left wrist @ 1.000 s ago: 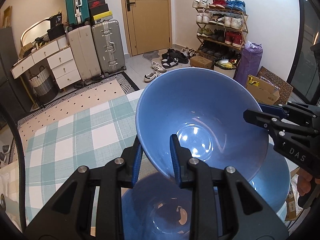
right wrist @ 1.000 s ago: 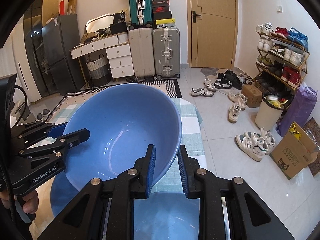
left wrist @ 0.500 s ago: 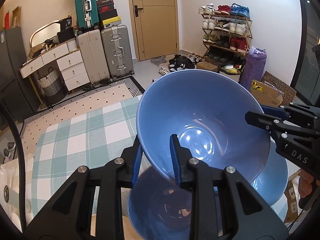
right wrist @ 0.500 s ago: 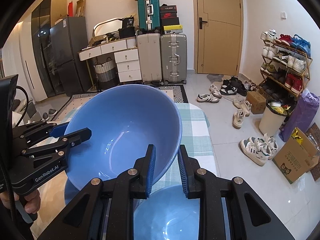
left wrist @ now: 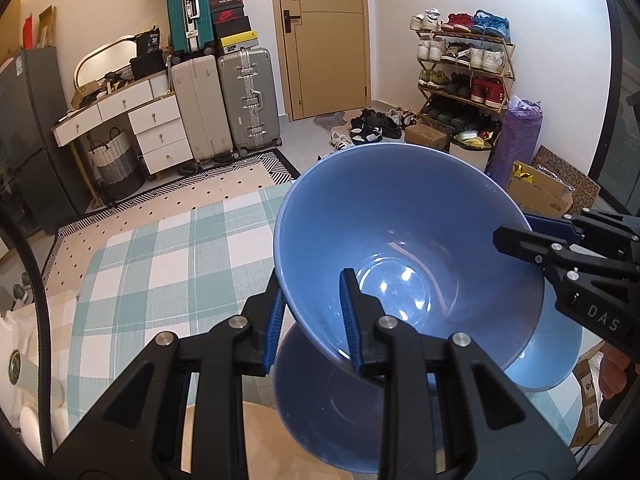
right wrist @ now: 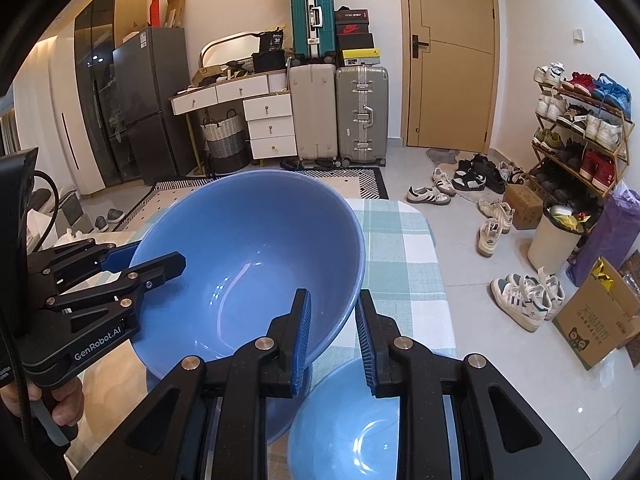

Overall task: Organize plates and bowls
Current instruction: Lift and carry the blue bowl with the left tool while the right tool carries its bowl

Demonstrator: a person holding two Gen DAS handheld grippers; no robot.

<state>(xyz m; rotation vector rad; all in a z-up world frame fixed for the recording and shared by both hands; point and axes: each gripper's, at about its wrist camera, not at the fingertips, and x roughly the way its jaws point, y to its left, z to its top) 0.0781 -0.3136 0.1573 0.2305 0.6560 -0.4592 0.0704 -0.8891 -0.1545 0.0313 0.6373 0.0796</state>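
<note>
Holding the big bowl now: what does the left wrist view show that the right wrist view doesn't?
Left wrist only: a darker blue bowl directly beneath the held one, and the left tool close up. Right wrist only: the dark fridge, loose sneakers on the floor. Both: the held blue bowl, clamped at opposite rims by both tools, the right tool, a lighter blue bowl, the checked tablecloth.

The checked tablecloth (left wrist: 160,264) lies bare to the left and beyond the held blue bowl (left wrist: 400,248), giving open passage there. Directly below it, a second blue bowl (left wrist: 320,408) and a lighter blue bowl (right wrist: 360,440) crowd the near table edge. The floor on the right is littered with sneakers (right wrist: 524,300) and a cardboard box (right wrist: 600,316).
</note>
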